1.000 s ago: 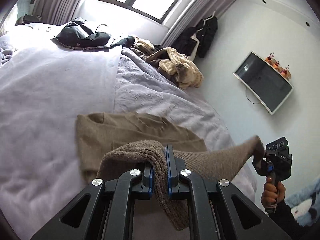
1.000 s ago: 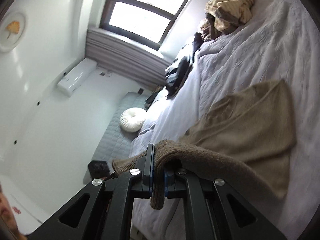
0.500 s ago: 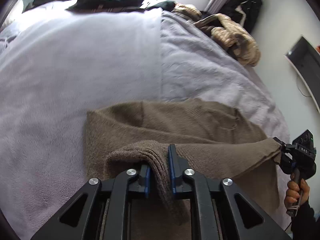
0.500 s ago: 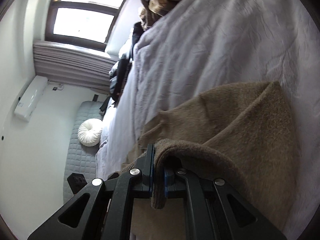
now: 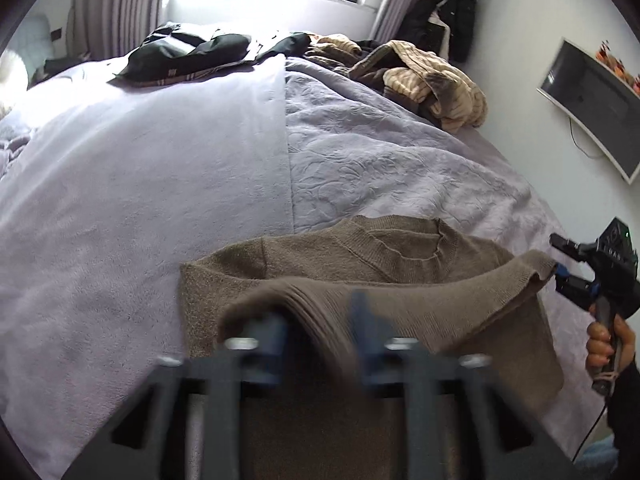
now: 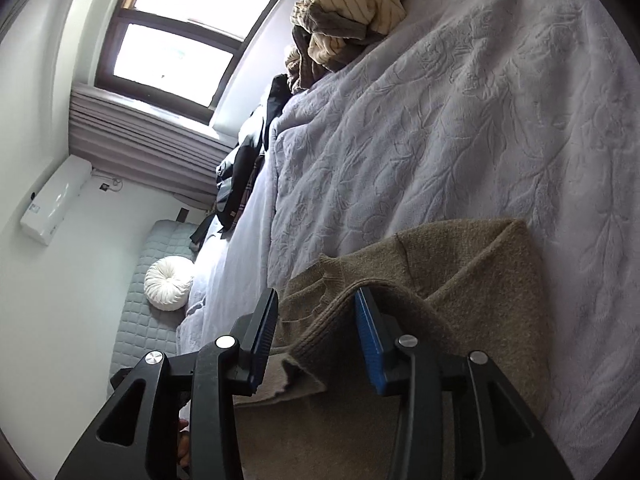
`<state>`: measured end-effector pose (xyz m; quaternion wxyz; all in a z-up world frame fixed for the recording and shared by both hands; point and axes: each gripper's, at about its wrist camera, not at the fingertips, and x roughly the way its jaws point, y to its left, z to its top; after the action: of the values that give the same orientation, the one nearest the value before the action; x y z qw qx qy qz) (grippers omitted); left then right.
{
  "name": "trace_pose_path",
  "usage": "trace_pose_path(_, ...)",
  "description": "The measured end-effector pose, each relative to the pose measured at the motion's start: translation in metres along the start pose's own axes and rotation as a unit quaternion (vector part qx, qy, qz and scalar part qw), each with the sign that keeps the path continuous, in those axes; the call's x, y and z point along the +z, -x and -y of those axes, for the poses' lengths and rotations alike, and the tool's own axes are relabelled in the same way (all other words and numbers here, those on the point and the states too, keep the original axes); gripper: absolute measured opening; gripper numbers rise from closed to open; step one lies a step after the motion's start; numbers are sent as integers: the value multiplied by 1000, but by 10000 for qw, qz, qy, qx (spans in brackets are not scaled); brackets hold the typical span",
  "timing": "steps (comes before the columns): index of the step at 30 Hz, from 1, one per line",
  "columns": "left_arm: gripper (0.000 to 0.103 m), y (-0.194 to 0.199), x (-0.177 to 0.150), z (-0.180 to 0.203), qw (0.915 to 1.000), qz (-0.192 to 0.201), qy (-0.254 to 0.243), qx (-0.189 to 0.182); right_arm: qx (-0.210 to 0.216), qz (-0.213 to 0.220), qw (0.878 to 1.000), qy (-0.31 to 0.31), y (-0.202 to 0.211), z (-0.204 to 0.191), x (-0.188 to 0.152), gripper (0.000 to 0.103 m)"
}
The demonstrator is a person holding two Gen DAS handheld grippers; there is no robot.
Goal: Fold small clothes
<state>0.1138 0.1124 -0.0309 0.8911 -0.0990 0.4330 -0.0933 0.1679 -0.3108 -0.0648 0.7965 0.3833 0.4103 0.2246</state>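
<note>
A brown knit sweater (image 5: 400, 248) lies on the lilac bed cover (image 5: 160, 184), its lower half folded up toward the collar. My left gripper (image 5: 320, 332) is motion-blurred; its jaws stand apart with the ribbed hem lying loose between them. My right gripper (image 6: 316, 336) is open, jaws wide, and the sweater's edge (image 6: 460, 264) drapes over its right finger. In the left wrist view the right gripper (image 5: 564, 268) sits just off the fold's right corner, held by a hand.
A heap of beige and brown clothes (image 5: 432, 76) and a dark jacket (image 5: 188, 52) lie at the far end of the bed. A wall screen (image 5: 592, 104) hangs at the right. A white round cushion (image 6: 168, 284) rests on a grey couch beside the bed.
Both grippers carried the sweater's hem forward over the body, then opened. The hem now lies loose on the sweater instead of being pinched.
</note>
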Motion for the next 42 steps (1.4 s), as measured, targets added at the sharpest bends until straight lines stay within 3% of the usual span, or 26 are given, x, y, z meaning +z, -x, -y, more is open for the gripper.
trace_pose_path(1, 101, 3, -2, 1, 9998, 105, -29, 186, -51, 0, 10000, 38, 2, -1, -2, 45)
trace_pose_path(2, 102, 9, -5, 3, 9980, 354, -143, 508, -118, 8, 9999, 82, 2, -2, -4, 45)
trace_pose_path(6, 102, 14, -10, -5, 9985, 239, -76, 489, -389, 139, 9986, 319, 10, -9, -16, 45)
trace_pose_path(7, 102, 14, -11, -6, 9987, 216, -92, 462, -415, 146, 9981, 422, 14, -11, -21, 42)
trace_pose_path(8, 102, 14, -13, -7, 9989, 174, -118, 420, -404, 121, 9976, 546, 16, -15, -26, 32)
trace_pose_path(10, 102, 9, -17, -8, 9995, 69, -124, 275, -472, -100, 9951, 865, 11, -22, -34, 22)
trace_pose_path(14, 102, -19, -16, 0, 9998, -183, -113, 39, -1137, -692, 9779, 1613, -30, -37, -44, 22)
trace_pose_path(19, 102, -64, -11, 2, 9947, -200, -116, 998, -1975, -898, 9593, 1808, -80, -26, -29, 22)
trace_pose_path(21, 102, -74, -11, -10, 9908, -312, -106, 1316, -2081, -844, 9593, 1710, -84, -16, -21, 20)
trace_pose_path(24, 102, -67, -15, -34, 9914, -402, 180, 1235, -2310, -481, 9618, 1386, -66, -4, -9, 18)
trace_pose_path(26, 102, -54, -20, -43, 9888, -380, 177, 1429, -2445, -292, 9623, 1155, -47, 1, -5, 22)
trace_pose_path(28, 102, -39, -28, -51, 9872, -415, 119, 1537, -2311, -237, 9677, 975, -26, -1, -9, 28)
trace_pose_path(31, 102, -5, -51, -65, 9920, -556, 418, 1052, -1825, -233, 9793, 839, 9, -7, -32, 52)
trace_pose_path(37, 102, 43, -101, -67, 9921, -617, 1088, 108, -971, -330, 9938, 440, 66, -11, -100, 52)
trace_pose_path(42, 102, 43, -140, -69, 9755, -848, 1942, -585, -724, -504, 9958, -238, 86, 12, -156, 52)
